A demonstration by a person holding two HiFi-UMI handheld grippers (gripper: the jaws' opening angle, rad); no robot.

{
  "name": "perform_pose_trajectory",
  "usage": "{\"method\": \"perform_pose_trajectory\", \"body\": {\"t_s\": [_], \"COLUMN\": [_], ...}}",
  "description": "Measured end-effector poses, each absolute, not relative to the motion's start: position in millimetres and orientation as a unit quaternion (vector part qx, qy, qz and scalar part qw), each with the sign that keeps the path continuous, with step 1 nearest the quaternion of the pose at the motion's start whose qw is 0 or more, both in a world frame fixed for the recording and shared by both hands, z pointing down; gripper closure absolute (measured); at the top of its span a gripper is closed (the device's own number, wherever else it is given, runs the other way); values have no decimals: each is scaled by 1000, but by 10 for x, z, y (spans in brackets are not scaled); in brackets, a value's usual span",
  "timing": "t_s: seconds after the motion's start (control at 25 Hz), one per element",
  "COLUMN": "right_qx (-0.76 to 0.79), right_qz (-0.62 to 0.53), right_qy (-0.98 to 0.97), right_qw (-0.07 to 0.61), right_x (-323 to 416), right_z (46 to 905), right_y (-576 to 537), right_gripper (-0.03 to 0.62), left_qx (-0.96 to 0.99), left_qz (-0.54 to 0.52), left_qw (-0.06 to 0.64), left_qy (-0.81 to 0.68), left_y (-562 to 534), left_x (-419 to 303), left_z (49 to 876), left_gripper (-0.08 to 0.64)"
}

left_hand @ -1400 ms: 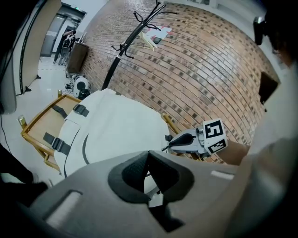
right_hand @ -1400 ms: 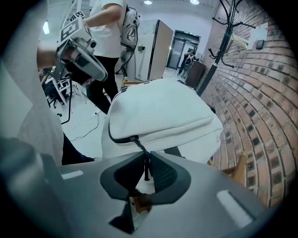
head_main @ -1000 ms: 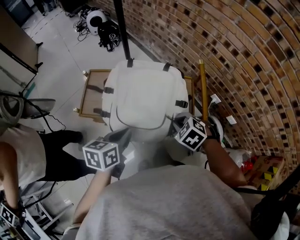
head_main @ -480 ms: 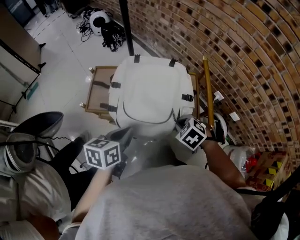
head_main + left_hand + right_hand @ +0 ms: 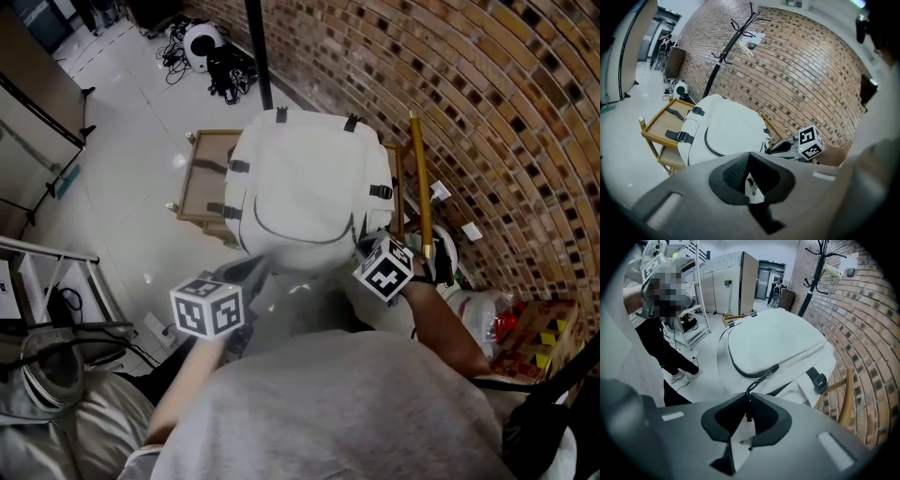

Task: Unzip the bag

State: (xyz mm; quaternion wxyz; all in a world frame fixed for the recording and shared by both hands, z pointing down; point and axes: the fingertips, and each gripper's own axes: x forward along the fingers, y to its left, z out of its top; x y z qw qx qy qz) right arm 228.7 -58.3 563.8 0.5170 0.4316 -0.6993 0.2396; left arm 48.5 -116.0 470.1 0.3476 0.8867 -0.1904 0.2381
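A white backpack (image 5: 305,187) sat on a wooden chair (image 5: 199,178) over a pale tiled floor (image 5: 122,112), close against a curved brick wall (image 5: 487,112), with the black pole of a coat stand (image 5: 258,52) just behind it. Compared with a second before, the bystander (image 5: 56,412) who had stood beside the chair was down in the lower left corner, and a white rack (image 5: 47,258) had come into sight; the dark zip (image 5: 738,367) around the front pocket looked no further undone. The right gripper (image 5: 749,401) had its jaws almost together, pinching the black pull cord (image 5: 759,379), which ran taut up to the zip. The left gripper (image 5: 749,157) had its tips closed together at the backpack's near edge; whether cloth was caught there I could not tell
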Motion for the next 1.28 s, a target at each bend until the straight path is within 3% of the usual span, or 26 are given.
{"method": "perform_pose_trajectory", "body": {"t_s": [1.28], "right_qx": [454], "right_qz": [275], "right_qy": [-675], "right_qw": [512], "right_x": [1879], "right_z": [5864], "right_y": [-417], "right_gripper": [557], "left_qx": [890], "left_qz": [231], "left_qw": [357], "left_qy": [-164], "left_y": [-1120], "left_x": [197], "left_z": [4772], "left_gripper": [560]}}
